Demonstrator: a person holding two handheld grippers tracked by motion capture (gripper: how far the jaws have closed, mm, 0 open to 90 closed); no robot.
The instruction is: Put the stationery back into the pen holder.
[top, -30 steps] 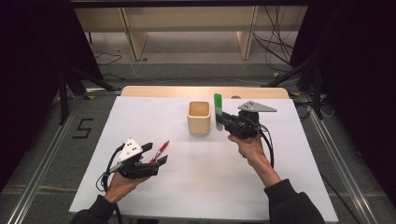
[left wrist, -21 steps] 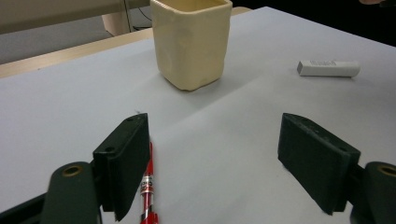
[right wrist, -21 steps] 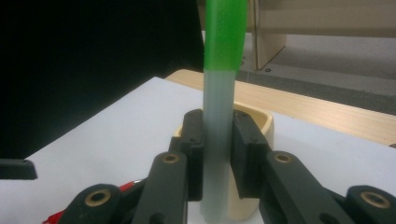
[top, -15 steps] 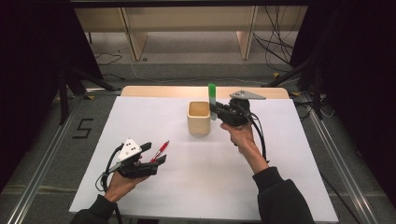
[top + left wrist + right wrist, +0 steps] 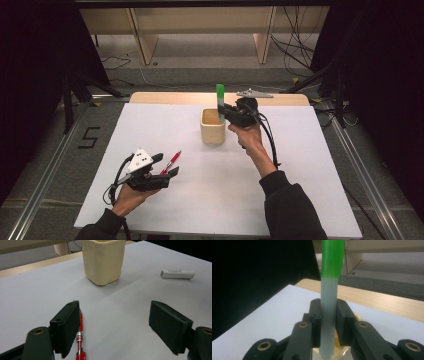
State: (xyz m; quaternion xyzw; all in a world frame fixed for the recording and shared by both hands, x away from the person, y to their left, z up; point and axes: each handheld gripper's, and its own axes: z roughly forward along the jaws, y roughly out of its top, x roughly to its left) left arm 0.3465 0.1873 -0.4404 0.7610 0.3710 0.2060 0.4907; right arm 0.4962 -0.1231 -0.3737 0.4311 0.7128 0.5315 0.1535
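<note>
The left tongs (image 5: 167, 165) rest low over the near left part of the counter (image 5: 310, 200), held by the left hand (image 5: 131, 192) with the forearm coming in from the near edge. Their jaws stand wide apart and point toward the far side. The right arm stretches forward over the counter's middle, its dark sleeve (image 5: 290, 210) near the edge. The right hand (image 5: 248, 140) holds the right tongs (image 5: 223, 111) raised, jaws pressed together and pointing left.
</note>
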